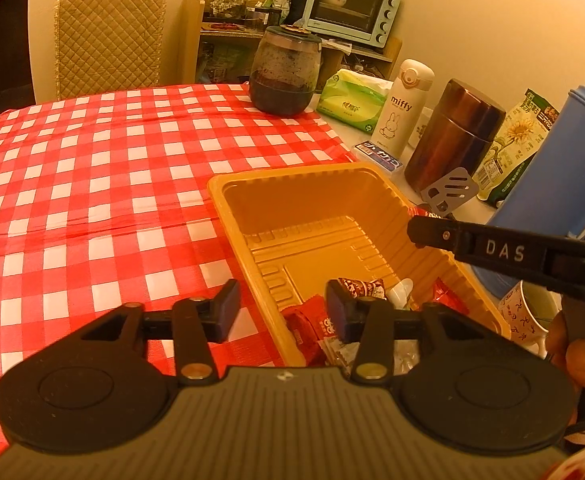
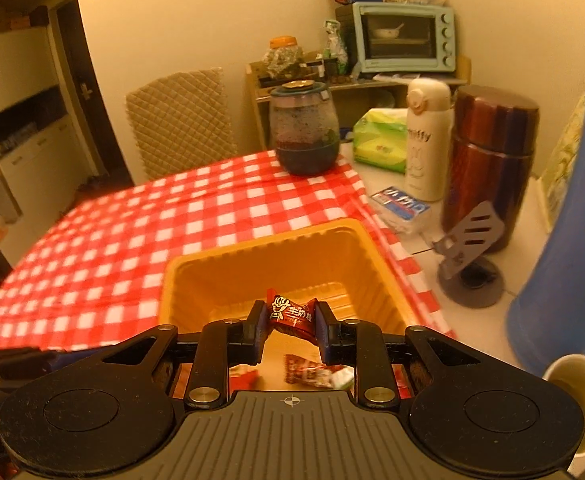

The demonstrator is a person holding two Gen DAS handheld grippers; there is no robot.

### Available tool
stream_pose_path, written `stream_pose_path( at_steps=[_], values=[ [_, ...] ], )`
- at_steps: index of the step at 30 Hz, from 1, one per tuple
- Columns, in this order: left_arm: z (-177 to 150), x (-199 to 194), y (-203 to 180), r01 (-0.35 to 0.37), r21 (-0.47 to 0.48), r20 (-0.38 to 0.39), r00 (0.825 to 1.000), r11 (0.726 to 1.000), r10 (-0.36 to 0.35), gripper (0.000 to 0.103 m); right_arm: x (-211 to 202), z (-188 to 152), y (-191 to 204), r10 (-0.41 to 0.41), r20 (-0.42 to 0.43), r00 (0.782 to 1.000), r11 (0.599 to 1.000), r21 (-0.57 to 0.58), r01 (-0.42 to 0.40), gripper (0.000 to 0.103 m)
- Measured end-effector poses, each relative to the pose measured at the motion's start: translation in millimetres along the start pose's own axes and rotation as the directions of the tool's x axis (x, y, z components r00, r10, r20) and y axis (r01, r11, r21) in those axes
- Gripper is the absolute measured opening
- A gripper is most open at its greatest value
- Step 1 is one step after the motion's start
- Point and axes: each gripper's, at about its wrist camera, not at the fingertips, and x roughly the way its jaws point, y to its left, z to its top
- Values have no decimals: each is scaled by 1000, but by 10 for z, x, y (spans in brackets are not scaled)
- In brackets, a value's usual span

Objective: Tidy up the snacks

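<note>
Pinching candy (image 2: 290, 316) between right jaws.

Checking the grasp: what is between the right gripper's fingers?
A red wrapped candy, pinched between the right gripper fingers above the yellow tray, in the right wrist view.

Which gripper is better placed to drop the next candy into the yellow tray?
Right: the right gripper already pinches a red candy above the yellow tray. The left gripper is open, holding nothing.
</note>
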Motion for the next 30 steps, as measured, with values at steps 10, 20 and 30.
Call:
stream_pose_path(
  at_steps=[10,20,30],
  values=[
    [-95,-139,82,-32,-18,3,999,999,32,69,-135,-77,-231,-44,-13,999,994,95,45,74],
    [-215,-512,60,-56,-25,44,997,998,57,99,-500,-225,-250,-64,-20,998,989,129,66,74],
    [-341,-1006,11,-104,-57,76,991,993,108,103,-963,-369,12,-48,-12,999,995,85,49,74]
  ],
)
